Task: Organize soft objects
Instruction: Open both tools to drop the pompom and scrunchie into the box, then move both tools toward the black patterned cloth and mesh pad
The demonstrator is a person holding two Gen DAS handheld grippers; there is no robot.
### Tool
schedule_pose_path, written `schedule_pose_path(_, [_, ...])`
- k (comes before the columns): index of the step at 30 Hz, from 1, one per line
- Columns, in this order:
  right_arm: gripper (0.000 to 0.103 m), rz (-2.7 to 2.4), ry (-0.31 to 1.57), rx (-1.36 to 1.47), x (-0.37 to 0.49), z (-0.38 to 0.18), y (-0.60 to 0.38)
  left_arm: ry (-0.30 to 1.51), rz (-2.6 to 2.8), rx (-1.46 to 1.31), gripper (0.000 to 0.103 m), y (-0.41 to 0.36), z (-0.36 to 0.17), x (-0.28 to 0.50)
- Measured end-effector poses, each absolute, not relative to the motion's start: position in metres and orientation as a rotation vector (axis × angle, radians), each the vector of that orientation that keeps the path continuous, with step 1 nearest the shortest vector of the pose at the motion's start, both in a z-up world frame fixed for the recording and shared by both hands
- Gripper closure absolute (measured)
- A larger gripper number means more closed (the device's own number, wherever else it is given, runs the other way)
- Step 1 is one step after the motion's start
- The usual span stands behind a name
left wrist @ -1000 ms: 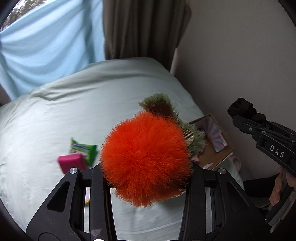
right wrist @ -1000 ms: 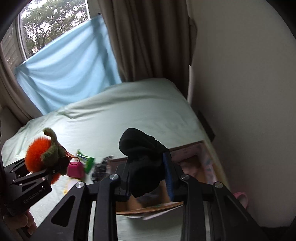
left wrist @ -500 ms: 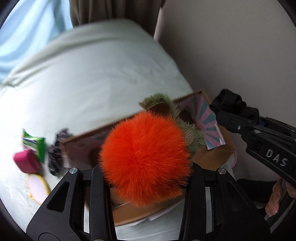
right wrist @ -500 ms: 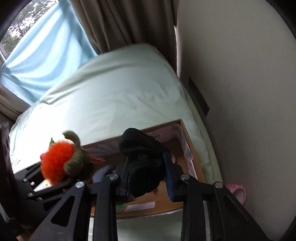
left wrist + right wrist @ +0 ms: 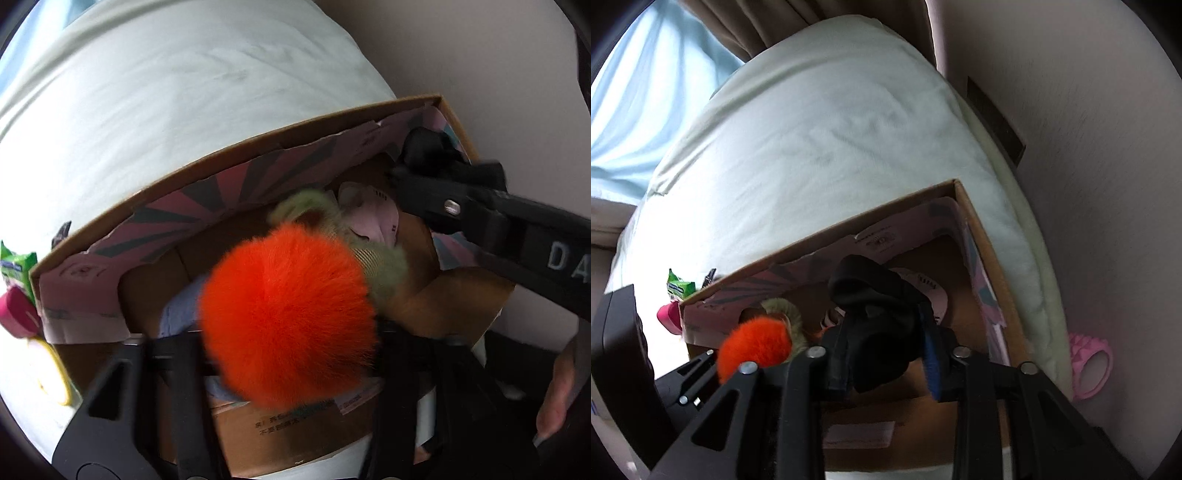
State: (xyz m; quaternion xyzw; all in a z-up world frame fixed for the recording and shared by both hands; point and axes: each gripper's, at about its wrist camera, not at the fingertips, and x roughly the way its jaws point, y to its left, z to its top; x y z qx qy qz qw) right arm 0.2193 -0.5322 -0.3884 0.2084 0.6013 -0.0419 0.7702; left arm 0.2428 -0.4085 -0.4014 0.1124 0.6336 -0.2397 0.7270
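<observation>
A: Surface and room?
B: Bed point(image 5: 831, 140) with a pale sheet, pushed against a plain wall point(image 5: 1089, 110). Brown curtain point(image 5: 746, 22) and light blue drape point(image 5: 639, 103) at the far end.
A: What sits on it?
B: Open cardboard box point(image 5: 229, 155) at the near edge, pink patterned flaps folded in. Left of the box: green packet point(image 5: 16, 266), pink block point(image 5: 16, 314), yellow-rimmed item point(image 5: 51, 373). Pink ridged roller point(image 5: 1091, 363) down between bed and wall.
A: Fingers?
B: Left gripper point(image 5: 291, 354) is clamped on the orange pompom toy point(image 5: 288, 314), its green fuzzy part pointing into the box. Right gripper point(image 5: 886, 354) is pinching a black sock point(image 5: 875, 306). Both are held above the box opening.
A: Anything in the way?
B: Box already holds a bluish cloth point(image 5: 181, 314) and a pale pink fabric piece point(image 5: 373, 221), right under the toy. The grippers are close, side by side; the right one crosses the left camera's view.
</observation>
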Motion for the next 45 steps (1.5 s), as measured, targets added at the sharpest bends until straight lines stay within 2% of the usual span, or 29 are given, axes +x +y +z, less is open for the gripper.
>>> schedule_pose_path(1, [0.028,-0.092,1.300,0.460,0.220,-0.389,-0.533,1.396,-0.523,0.268,0.000,-0.409,-0.402,0.241])
schedule_pose_path(2, [0.002,-0.093,1.292,0.466,0.220,-0.389,-0.533,1.386,-0.521,0.277,0.000,-0.407,-0.400,0.241])
schedule_pose_path(3, [0.000,-0.101,1.281,0.466,0.220,-0.388,-0.534,1.383,-0.523,0.271,0.000,-0.405,-0.398,0.241])
schedule_pose_path(12, [0.000,-0.108,1.264,0.491,0.211,-0.381,-0.537,1.391,-0.535,0.223,0.000,-0.390,-0.388,0.238])
schedule_pose_path(16, [0.000,-0.105,1.245,0.469,0.206,-0.368,-0.534,1.373,-0.542,0.214,0.000,-0.382,-0.367,0.230])
schedule_pose_path(22, [0.000,-0.077,1.216,0.439,0.195,-0.331,-0.523,1.314,-0.531,0.194,0.000,-0.359,-0.323,0.216])
schedule_pose_path(28, [0.000,-0.037,1.135,0.374,0.176,-0.267,-0.496,1.226,-0.495,0.157,0.000,-0.323,-0.263,0.203])
schedule_pose_path(38, [0.000,0.060,0.981,0.252,0.138,-0.162,-0.418,1.063,-0.338,0.079,0.000,-0.200,-0.161,0.158])
schedule_pose_path(45, [0.000,0.133,0.897,0.170,0.105,-0.124,-0.347,0.959,-0.202,-0.020,0.000,-0.094,-0.118,0.114])
